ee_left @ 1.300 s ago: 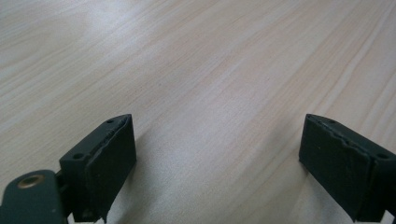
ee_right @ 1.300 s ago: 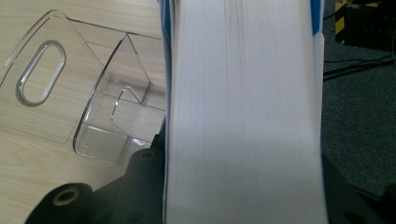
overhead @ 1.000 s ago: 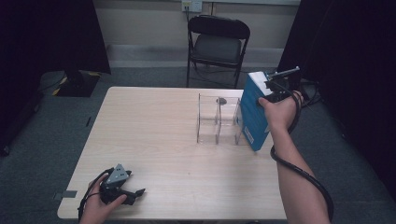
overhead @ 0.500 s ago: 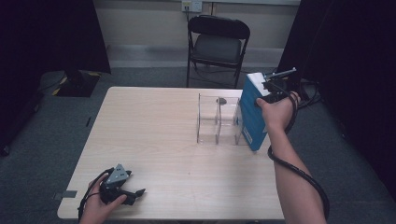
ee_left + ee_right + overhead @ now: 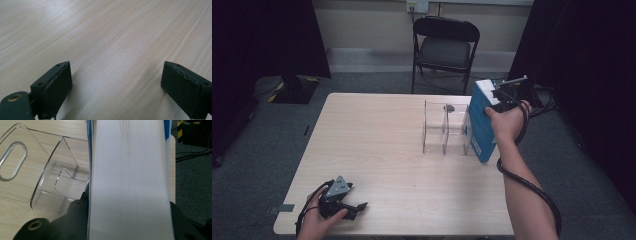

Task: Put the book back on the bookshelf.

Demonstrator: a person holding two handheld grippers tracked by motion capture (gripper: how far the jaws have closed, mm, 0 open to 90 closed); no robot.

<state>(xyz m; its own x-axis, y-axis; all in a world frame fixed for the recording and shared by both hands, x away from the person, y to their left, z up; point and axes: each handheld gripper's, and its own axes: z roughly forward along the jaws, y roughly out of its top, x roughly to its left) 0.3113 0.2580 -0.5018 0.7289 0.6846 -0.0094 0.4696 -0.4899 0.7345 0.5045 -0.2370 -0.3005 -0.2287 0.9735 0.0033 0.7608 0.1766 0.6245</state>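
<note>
At the near left corner of the table (image 5: 377, 145), my left gripper (image 5: 354, 209) lies low over the wood in my left hand (image 5: 314, 225), its jaws spread wide with nothing but bare tabletop between them, as the left gripper view shows. Toward the far right of the table stands a clear rack (image 5: 446, 127), its upright dividers forming open slots; the right gripper view looks down into its transparent compartments (image 5: 57, 185) and on a panel with an oval cut-out. Just to the right of the rack, at the table's right edge, I hold a thick blue book (image 5: 482, 122) upright and slightly tilted, its lower corner beside the rack's right end; whether book and rack touch I cannot tell. My right gripper (image 5: 504, 95), in my right hand (image 5: 507, 122), is clamped on the book's upper part, and in the right gripper view the white page edges (image 5: 128, 177) run up between the two black jaws, blue cover showing on either side. A black cable loops from that gripper along my forearm. Beyond the table, a folding chair (image 5: 444, 47) stands against the wall.
</note>
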